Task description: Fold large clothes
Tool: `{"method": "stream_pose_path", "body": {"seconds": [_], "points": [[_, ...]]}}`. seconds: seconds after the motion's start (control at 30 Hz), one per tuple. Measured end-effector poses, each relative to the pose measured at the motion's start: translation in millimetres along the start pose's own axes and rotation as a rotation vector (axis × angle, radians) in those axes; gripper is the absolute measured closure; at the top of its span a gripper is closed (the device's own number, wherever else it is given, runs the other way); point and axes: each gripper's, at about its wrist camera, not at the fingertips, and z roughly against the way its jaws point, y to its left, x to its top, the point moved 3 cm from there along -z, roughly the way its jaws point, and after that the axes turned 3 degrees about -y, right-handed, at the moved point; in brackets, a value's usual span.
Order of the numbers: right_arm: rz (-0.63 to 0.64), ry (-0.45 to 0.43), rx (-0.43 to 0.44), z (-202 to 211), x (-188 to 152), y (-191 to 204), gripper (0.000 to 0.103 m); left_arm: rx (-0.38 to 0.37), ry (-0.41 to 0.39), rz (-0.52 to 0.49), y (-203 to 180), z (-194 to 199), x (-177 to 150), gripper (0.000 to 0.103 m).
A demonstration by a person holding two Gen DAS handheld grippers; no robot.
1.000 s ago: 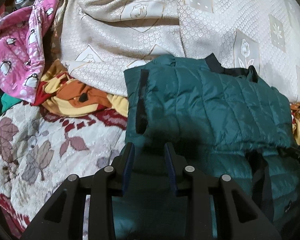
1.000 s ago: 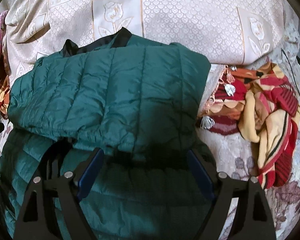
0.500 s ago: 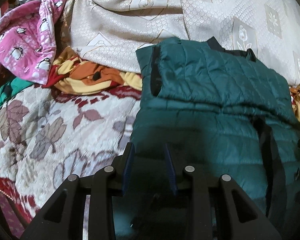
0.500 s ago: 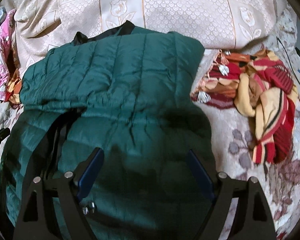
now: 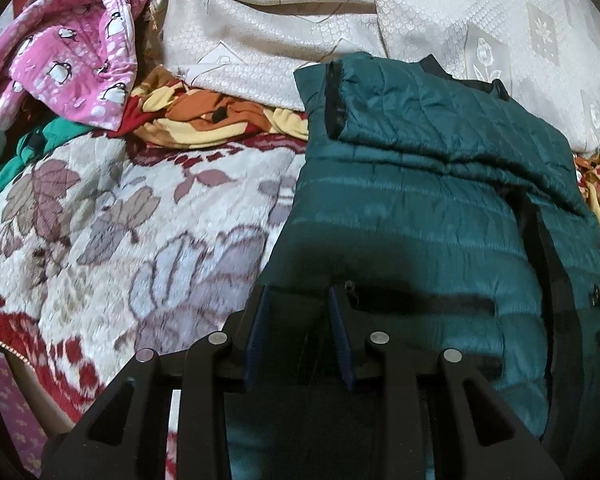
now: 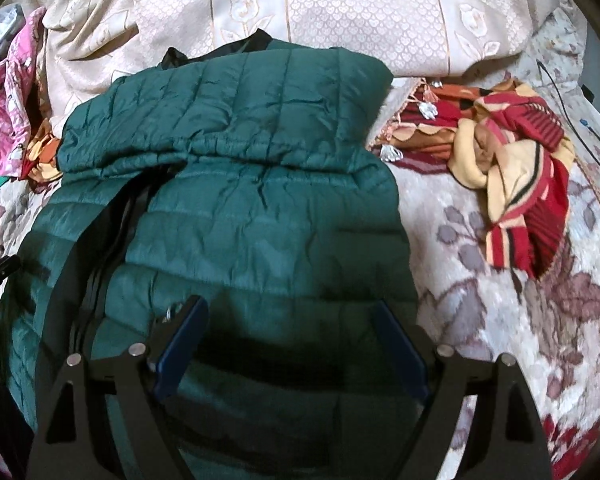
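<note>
A teal quilted jacket (image 5: 420, 208) (image 6: 260, 220) lies on the bed, its upper part folded down over the body. A black front zip runs along its middle. My left gripper (image 5: 299, 296) hovers over the jacket's lower left corner near a black pocket zip (image 5: 420, 304). Its jaws stand a little apart with nothing pinched between them. My right gripper (image 6: 289, 304) hangs above the lower right half of the jacket, jaws wide apart and empty.
A floral blanket (image 5: 120, 240) (image 6: 500, 320) covers the bed. A beige patterned cover (image 5: 460, 20) (image 6: 340, 12) is bunched behind the jacket. Left lie a pink penguin garment (image 5: 72, 64) and an orange-yellow cloth (image 5: 220, 116); right lies a red-yellow striped cloth (image 6: 520, 184).
Both grippers have drawn back from the fold toward the jacket's near hem, so more of its lower body shows. The jacket itself has stayed put. Neither gripper's jaws changed.
</note>
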Motion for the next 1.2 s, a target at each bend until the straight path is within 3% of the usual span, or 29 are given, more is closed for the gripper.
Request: {"method": "stream_pose_path", "body": {"seconds": [0.5, 0.73, 0.9, 1.2], "points": [[0.002, 0.030, 0.005, 25, -41, 1, 0.015, -0.020, 0.025, 0.000, 9, 27, -31, 0.072], [-0.028, 0.063, 0.022, 42, -61, -13, 0.015, -0.137, 0.068, 0.071, 26, 39, -43, 0.072], [-0.062, 0.112, 0.011, 49, -80, -31, 0.015, -0.172, 0.093, 0.086, 37, 43, -54, 0.072], [-0.139, 0.202, 0.114, 46, -109, -45, 0.015, -0.261, 0.145, 0.160, 60, 47, -70, 0.068]]}}
